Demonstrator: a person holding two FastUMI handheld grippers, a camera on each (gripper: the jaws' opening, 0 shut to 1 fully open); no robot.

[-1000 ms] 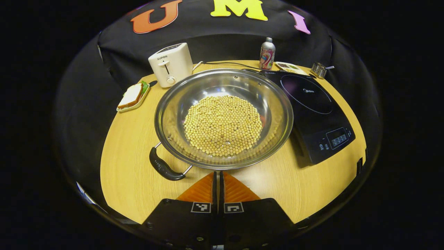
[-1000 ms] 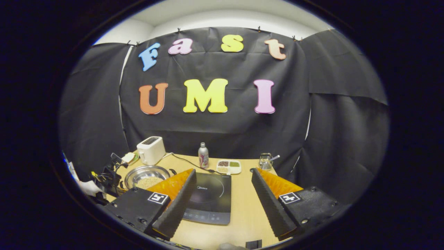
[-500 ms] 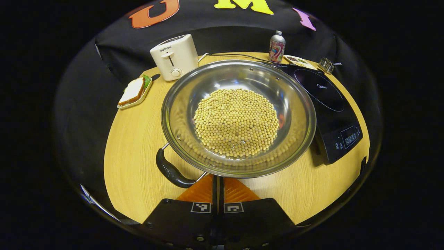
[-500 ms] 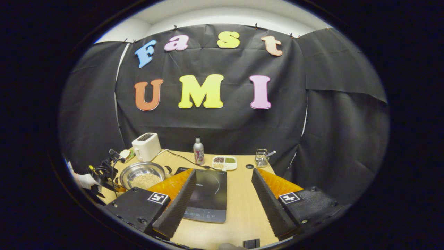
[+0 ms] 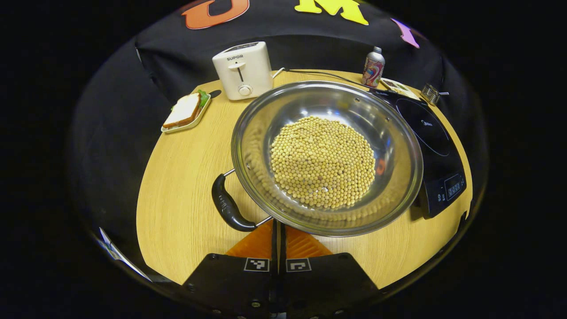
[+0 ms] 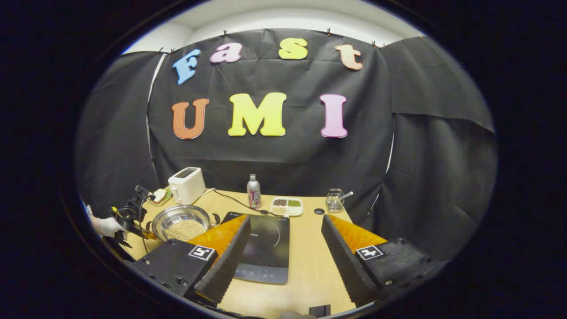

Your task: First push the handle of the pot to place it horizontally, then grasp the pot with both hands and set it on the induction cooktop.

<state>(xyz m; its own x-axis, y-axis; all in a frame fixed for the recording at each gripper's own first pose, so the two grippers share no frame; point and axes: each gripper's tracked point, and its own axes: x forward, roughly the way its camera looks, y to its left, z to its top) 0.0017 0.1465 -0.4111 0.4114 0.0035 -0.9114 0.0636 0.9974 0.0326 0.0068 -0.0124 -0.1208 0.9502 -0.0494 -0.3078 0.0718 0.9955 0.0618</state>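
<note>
Two handles on the pot, and the near one has swung further round since a moment ago.

With my left gripper (image 5: 279, 230), fingers pressed together on nothing, I am nudging at the black handle (image 5: 228, 209) of the pot (image 5: 325, 157). It sat lower and more to my left before; now the pot of beans lies closer to the induction cooktop (image 5: 432, 144), just beside it on the table (image 5: 186, 177). My right gripper (image 6: 283, 248) hangs spread wide above the cooktop, well apart from the pot. I judge the handles nearly level, so the two-handed grasp comes next.
</note>
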